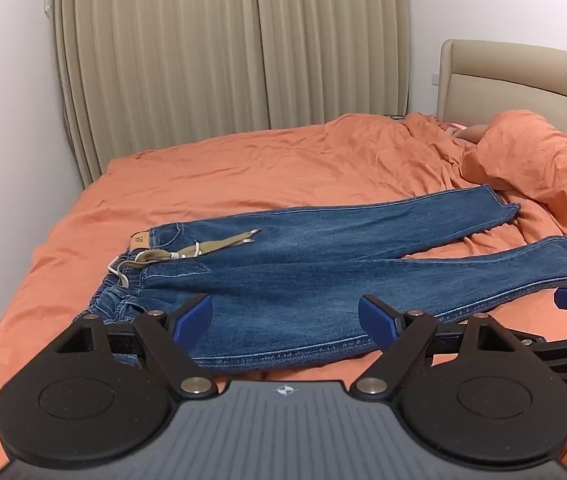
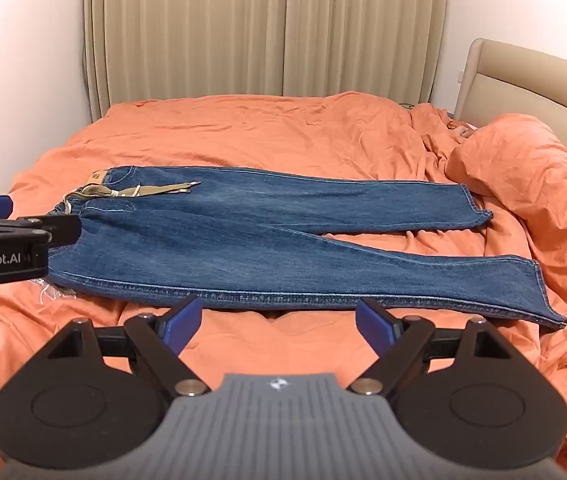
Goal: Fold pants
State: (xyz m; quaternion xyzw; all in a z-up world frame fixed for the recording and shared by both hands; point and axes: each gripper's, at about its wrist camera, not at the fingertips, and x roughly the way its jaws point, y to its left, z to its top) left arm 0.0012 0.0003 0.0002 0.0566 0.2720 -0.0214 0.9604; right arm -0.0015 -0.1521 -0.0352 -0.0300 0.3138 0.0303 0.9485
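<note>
Lying flat and unfolded on the orange bed (image 2: 243,128), the blue jeans (image 2: 267,236) are spreading waistband left, legs right, an olive drawstring (image 2: 155,190) resting across the waist. Left hand-held gripper (image 1: 285,318) is hovering released over the near hip; right hand-held gripper (image 2: 279,322) is gaping empty just before the near leg's seam.
</note>
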